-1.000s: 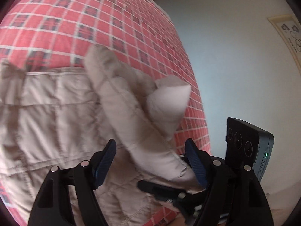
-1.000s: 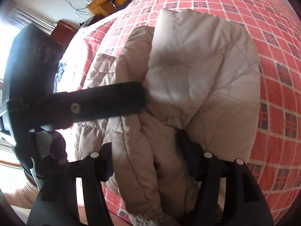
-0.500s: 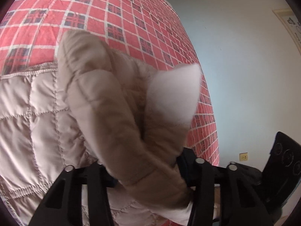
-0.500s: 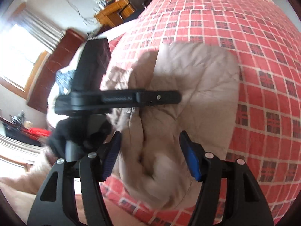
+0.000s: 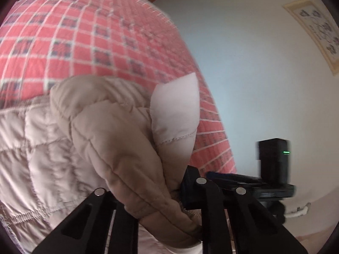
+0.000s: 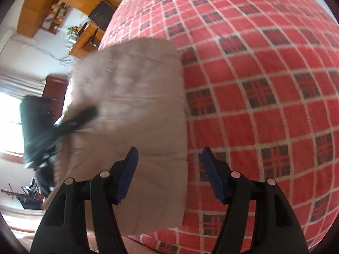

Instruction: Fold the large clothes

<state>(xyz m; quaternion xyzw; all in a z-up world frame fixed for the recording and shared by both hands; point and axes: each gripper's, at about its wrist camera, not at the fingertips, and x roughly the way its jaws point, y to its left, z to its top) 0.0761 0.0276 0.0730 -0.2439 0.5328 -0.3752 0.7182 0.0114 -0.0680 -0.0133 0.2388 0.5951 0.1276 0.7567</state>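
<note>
Both differ: left gripper [image 5: 156,192] pinches jacket [image 5: 118,139]; right gripper [image 6: 169,173] gapes above it.

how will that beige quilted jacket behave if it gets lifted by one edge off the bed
The beige quilted jacket will probably flop and unfold, since the bunched part in the left tool already bends softly. Its puffy quilting suggests it is light for its bulk and springy. The smooth shell may slide easily on the checked bedspread.

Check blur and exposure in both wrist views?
Left wrist view: jacket mostly sharp, bedspread slightly smeared. Right wrist view: left gripper heavily motion-blurred, jacket top soft, window blown out; open right gripper crisp. Strong fisheye curvature in both.
</note>
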